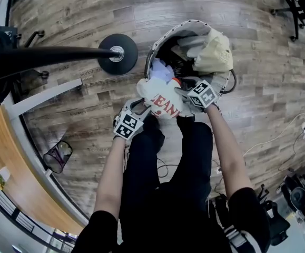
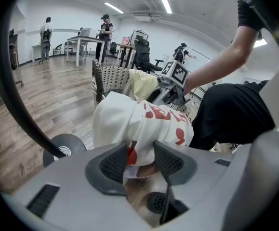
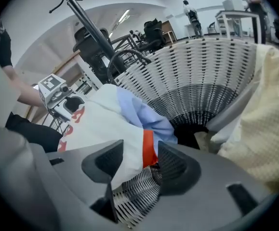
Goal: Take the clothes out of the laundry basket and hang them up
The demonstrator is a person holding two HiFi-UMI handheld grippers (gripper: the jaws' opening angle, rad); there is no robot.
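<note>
A white garment with red letters (image 1: 163, 101) hangs bunched between both grippers, just over the near rim of the woven laundry basket (image 1: 165, 36). My left gripper (image 1: 144, 108) is shut on one end of it; in the left gripper view the cloth (image 2: 139, 124) fills the gap in my left gripper (image 2: 140, 160). My right gripper (image 1: 182, 92) holds the other end. There the cloth (image 3: 105, 124), with an orange band, spans the gap of my right gripper (image 3: 141, 159) and touches both pads. A pale blue cloth (image 3: 141, 110) lies against it. A cream garment (image 1: 215, 51) drapes over the basket's far side.
A clothes rack's round black base (image 1: 118, 53) and its black pole (image 1: 47, 57) stand left of the basket. Cables (image 1: 278, 136) run over the wood floor at the right. The person's black-trousered legs (image 1: 163, 183) are right behind the basket. People stand at far tables.
</note>
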